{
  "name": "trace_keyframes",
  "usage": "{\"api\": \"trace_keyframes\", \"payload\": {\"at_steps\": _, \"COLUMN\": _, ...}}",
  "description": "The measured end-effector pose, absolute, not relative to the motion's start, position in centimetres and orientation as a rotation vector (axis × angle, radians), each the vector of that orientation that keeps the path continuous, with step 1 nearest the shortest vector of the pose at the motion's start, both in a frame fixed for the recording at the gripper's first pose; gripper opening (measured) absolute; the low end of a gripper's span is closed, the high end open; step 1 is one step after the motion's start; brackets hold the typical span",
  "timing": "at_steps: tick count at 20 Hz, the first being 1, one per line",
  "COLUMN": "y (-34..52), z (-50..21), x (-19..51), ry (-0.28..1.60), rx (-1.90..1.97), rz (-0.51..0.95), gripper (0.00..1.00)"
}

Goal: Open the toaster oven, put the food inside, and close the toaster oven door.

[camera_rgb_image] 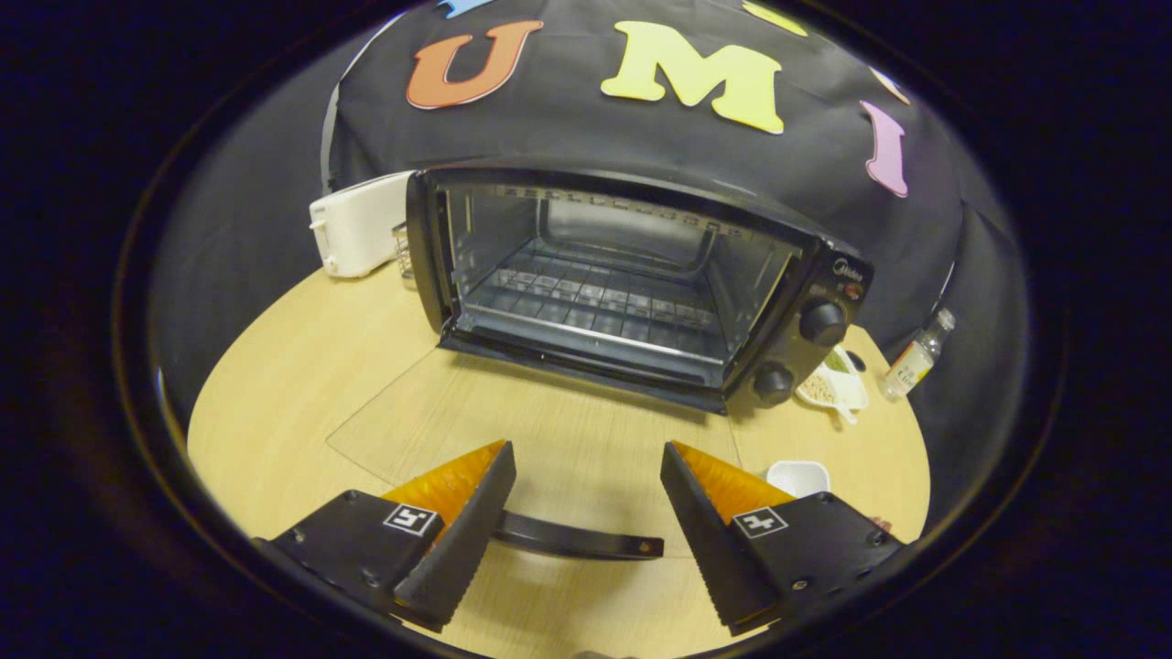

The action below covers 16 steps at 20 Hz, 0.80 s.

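We see gripper (586,494) wide open, holding nothing, door's black handle (577,540) between fingers; black "Midea" toaster oven (632,284) open beyond.

My 1 camera rides on my tool (586,508) and looks forward along its 2 fingers, which stand spread apart low in the view. It sits above the desk (302,384), tilted down at it, and faces the toaster oven (632,284) straight into its open cavity from close by. The lowered door's handle (577,540) lies between my fingers.
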State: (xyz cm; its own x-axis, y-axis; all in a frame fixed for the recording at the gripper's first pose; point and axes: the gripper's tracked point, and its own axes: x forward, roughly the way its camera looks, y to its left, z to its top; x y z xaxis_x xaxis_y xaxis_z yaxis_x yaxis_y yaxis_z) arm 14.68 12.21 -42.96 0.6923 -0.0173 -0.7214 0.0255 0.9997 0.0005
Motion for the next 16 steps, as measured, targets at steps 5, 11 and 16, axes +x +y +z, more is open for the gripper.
{"api": "trace_keyframes", "payload": {"at_steps": 5, "y": 12.4, "z": -43.9, "x": 13.6, "ry": 0.830, "rx": 0.054, "rz": -0.025, "gripper": 1.00}}
{"api": "trace_keyframes", "payload": {"at_steps": 11, "y": 10.8, "z": -40.7, "x": 13.1, "ry": 0.754, "rx": 0.000, "rz": 0.033, "gripper": 1.00}}
{"api": "trace_keyframes", "payload": {"at_steps": 16, "y": 2.2, "z": -36.2, "x": 12.0, "ry": 0.651, "rx": -0.110, "rz": 0.017, "gripper": 1.00}}
